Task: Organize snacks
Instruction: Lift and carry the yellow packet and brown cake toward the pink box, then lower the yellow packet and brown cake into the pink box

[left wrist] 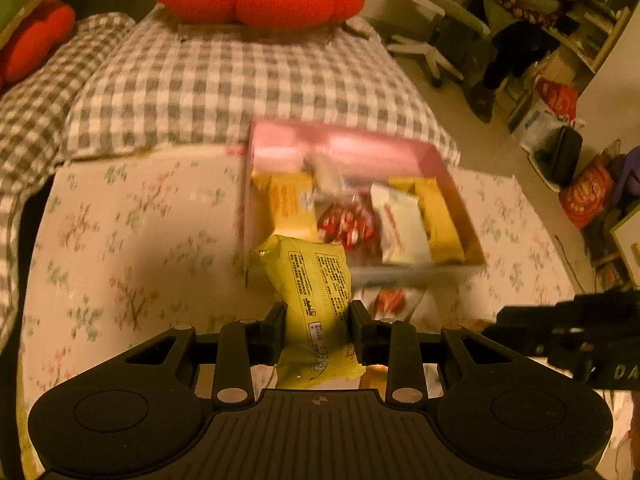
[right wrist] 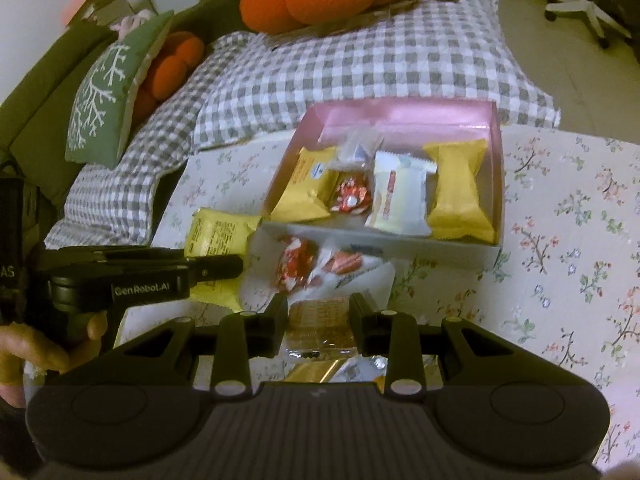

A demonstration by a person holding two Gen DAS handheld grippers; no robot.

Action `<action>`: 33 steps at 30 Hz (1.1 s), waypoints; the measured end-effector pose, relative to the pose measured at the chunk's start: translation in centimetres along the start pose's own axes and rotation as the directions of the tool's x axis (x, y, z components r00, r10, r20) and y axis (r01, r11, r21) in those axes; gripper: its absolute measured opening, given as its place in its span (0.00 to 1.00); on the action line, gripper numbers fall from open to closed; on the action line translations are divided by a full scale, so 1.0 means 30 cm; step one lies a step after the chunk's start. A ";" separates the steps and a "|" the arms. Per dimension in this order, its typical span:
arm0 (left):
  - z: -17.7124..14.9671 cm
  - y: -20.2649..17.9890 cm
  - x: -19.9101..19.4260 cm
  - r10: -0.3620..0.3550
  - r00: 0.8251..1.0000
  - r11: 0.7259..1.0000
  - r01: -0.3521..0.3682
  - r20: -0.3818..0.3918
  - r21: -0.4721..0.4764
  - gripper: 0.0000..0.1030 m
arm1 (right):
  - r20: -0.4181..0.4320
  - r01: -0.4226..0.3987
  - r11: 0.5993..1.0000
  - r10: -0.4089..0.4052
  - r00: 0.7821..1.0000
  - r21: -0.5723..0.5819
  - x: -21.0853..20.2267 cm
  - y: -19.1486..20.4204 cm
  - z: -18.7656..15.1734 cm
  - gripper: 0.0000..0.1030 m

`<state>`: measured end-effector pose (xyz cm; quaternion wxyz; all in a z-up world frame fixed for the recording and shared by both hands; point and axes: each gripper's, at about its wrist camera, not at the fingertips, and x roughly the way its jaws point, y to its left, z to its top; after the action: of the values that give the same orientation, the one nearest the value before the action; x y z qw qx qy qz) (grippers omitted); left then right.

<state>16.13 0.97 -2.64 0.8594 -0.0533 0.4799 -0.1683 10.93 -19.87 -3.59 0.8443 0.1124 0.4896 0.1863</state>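
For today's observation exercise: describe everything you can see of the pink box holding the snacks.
The pink box is a shallow, open-topped rectangular tray, apparently glossy card, pink inside with pale outer walls. It sits flat on the floral cloth, its far edge by the checked blanket. Inside lie yellow packets, a white packet, a red-and-white wrapped sweet and a clear wrapper. More snacks lie just outside its near wall. Neither gripper touches it.

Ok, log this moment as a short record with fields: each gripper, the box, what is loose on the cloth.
left gripper: shut on yellow snack packet, near the box's front corner
right gripper: shut on tan wafer packet
pink box: open, on floral cloth; holds yellow, red and white packets
loose items: red-and-white wrapped snacks in front of the box
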 end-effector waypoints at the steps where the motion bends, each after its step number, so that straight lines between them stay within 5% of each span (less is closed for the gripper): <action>1: 0.017 -0.001 0.003 -0.003 1.000 1.000 0.003 0.007 -0.001 0.29 | 0.001 0.004 1.000 -0.004 1.000 0.002 0.002 -0.007 0.008 0.29; 17: 0.313 0.018 0.208 -0.068 0.992 0.997 0.071 0.110 -0.029 0.29 | 0.069 0.079 0.995 -0.083 0.994 0.055 0.104 -0.113 0.271 0.29; 33: 0.363 0.077 0.429 -0.029 0.995 1.000 0.030 0.099 -0.010 0.32 | 0.156 0.146 0.984 -0.161 0.975 0.105 0.312 -0.127 0.381 0.29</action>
<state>32.06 -2.01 -7.80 0.8793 -0.0732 0.4368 -0.1753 25.85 -19.44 -6.71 0.8874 0.1283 0.4339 0.0878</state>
